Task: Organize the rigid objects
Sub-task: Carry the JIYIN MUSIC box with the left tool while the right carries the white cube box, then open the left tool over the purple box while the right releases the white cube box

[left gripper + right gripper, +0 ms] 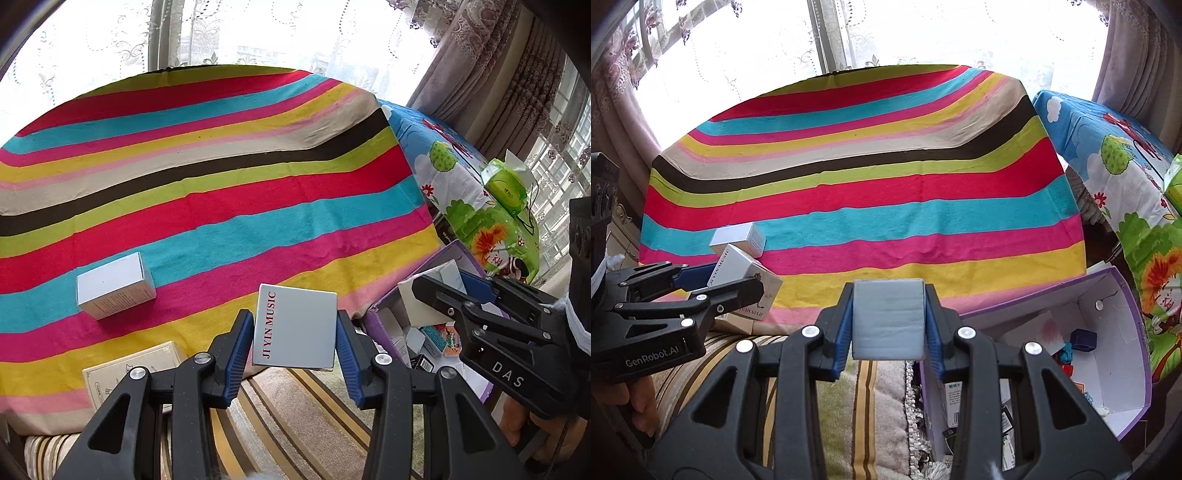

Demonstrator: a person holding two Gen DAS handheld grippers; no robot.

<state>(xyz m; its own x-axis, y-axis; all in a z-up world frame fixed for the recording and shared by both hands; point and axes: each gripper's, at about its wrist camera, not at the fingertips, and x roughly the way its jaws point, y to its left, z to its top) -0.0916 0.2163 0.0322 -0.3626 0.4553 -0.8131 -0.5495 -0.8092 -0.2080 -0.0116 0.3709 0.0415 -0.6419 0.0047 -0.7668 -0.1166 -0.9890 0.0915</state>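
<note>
Both grippers (295, 328) (888, 319) clamped on boxes (295, 326) (888, 321)

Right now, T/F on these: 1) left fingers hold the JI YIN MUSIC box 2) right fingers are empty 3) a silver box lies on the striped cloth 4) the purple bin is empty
1. True: the left gripper clamps the JI YIN MUSIC box.
2. False: the right gripper clamps a grey box.
3. True: the silver box lies on the striped cloth.
4. False: the purple bin holds small items.
</note>
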